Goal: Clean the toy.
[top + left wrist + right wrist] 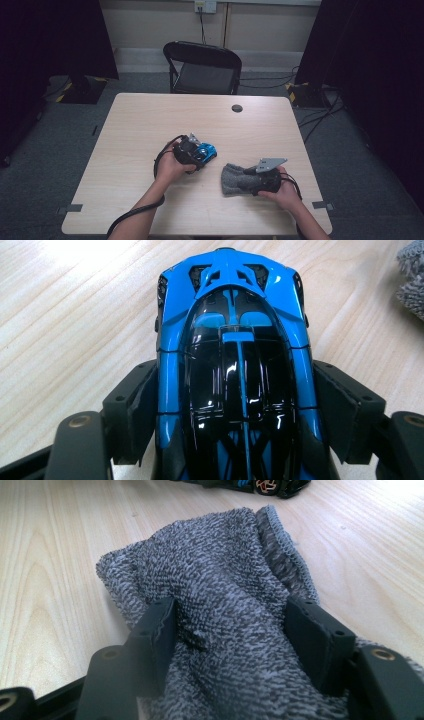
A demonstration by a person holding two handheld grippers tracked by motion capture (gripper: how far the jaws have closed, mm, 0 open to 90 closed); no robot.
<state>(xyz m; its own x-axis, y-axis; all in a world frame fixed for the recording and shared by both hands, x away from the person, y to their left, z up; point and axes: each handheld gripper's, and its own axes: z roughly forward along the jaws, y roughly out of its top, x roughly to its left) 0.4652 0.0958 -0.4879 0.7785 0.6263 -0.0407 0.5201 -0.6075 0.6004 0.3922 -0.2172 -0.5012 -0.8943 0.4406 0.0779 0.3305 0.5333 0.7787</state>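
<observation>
- Our left gripper [196, 152] clamps the blue toy sports car [232, 355] by its flanks, jaws tight on both sides, holding it steady on the wooden table [150, 120], probably for wiping.
- Our right gripper [250, 181] pinches a bunched grey terry cloth [225, 605] between its jaws, just right of the car, likely so that a padded fold faces it.

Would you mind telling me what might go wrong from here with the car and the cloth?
The left tool clamps the glossy blue toy car by its smooth curved sides, so it might slip or twist out. The right tool pinches a bunched fold of the grey cloth; loose layers could slide free or drag across the table.
</observation>
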